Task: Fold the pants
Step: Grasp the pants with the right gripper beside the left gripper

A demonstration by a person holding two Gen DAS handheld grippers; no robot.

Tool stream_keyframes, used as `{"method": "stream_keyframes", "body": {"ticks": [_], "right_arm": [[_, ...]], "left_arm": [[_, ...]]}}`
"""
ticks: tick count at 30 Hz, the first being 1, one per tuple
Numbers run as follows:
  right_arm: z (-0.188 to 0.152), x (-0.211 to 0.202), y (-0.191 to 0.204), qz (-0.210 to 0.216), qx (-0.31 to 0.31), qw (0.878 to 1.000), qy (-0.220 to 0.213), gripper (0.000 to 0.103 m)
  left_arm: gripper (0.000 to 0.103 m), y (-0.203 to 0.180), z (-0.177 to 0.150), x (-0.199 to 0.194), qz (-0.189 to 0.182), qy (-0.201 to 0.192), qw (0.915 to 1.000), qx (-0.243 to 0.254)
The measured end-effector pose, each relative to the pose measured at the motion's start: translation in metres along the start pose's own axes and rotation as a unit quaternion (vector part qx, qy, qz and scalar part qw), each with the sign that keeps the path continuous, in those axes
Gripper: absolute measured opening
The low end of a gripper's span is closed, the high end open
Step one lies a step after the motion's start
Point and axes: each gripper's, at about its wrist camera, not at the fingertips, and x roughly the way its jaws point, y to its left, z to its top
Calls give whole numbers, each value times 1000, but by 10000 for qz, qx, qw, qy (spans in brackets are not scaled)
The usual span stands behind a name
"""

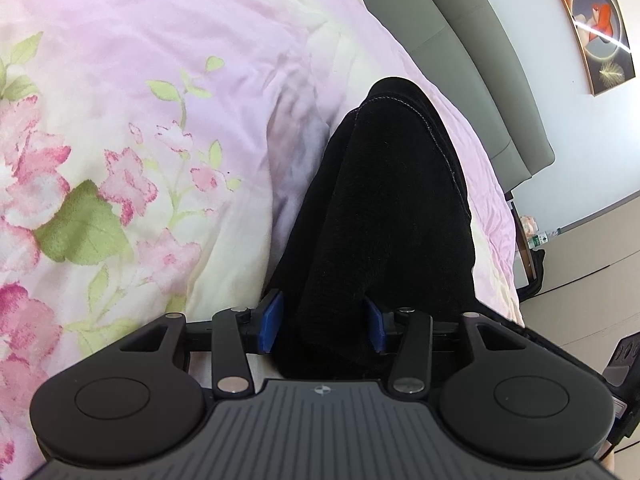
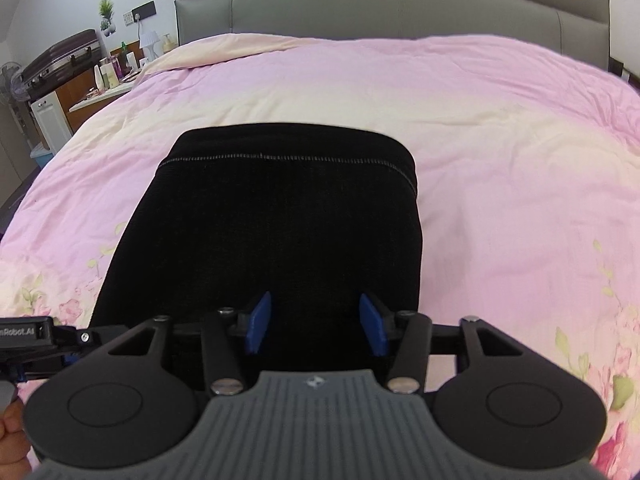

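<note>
Pink floral bedding (image 2: 500, 128) covers the bed that carries my work, with a grey padded headboard (image 2: 392, 8) at its far end and a cluttered nightstand (image 2: 104, 80) off to one side. The black pants (image 2: 280, 220) lie on the quilt as a folded stack, long axis running straight away from me toward the headboard, a line of pale stitching crossing the far end.

My right tongs (image 2: 316, 322) sit at the near end of that stack, blue pads apart with dark cloth between and below them; I cannot tell whether they grip or merely straddle. My left tongs (image 1: 326, 322) come in from the side, rolled well over, so the bed slants across that view. Their pads stand apart too, yet a thick bunch of the pants (image 1: 384, 220) fills the gap and touches both, so I judge it is held there, the cloth rising ahead as a ridge.

Both tongs are at the same near end, the left one just beside the right. Whatever fold comes next, I judge it turns on carrying this near end forward along the long axis toward the stitched end.
</note>
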Motion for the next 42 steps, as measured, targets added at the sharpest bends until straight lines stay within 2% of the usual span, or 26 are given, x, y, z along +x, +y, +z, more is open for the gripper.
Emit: {"method": "stream_keyframes", "body": {"ticks": [2,5,7,8,11,13,17,20,24,27,29,34,37,40,42], "right_arm": [[-9,-6,-11,212,333,9992,23,50],[-20,-17,-23,432,473,9979,116,51],[-24,-18,-26,542,398,9970,380,58],[-29,-20,-28,592,297,9965,504,58],[-34,-30,-38,772,130,9959,464,58],[-35,-37,-53,1029,363,9933,389,61],[-26,-36,-87,1507,1025,9830,234,62],[-17,-28,-111,1924,1567,9686,162,65],[-4,-8,-134,2196,2050,9537,126,88],[5,15,-150,2343,2328,9436,246,89],[7,30,-159,2445,2490,9366,332,91],[12,73,-178,2699,2711,9221,573,95],[14,97,-179,2911,2722,9138,782,96],[17,115,-169,3069,2499,9134,954,98],[20,126,-162,3275,2406,9078,1035,98]], "left_arm": [[56,-1,0,-1,42,32,10000,82],[59,-11,4,-6,206,58,9993,311],[64,-23,8,-12,384,-4,9975,601],[65,-29,11,-16,441,-49,9963,731],[77,-41,25,-25,531,-32,9927,1085],[86,-43,36,-30,488,1,9921,1153],[88,-35,59,-25,261,190,9956,879],[88,-29,72,-11,83,374,9977,558],[90,-20,82,18,-176,752,9965,328],[90,-9,86,41,-170,926,9955,97],[92,0,87,53,-303,1048,9940,-102],[101,12,88,70,-695,1248,9893,-282],[103,12,91,80,-796,1418,9865,-181],[103,9,95,90,-833,1648,9828,-8],[103,4,97,96,-842,1788,9802,123]]}}
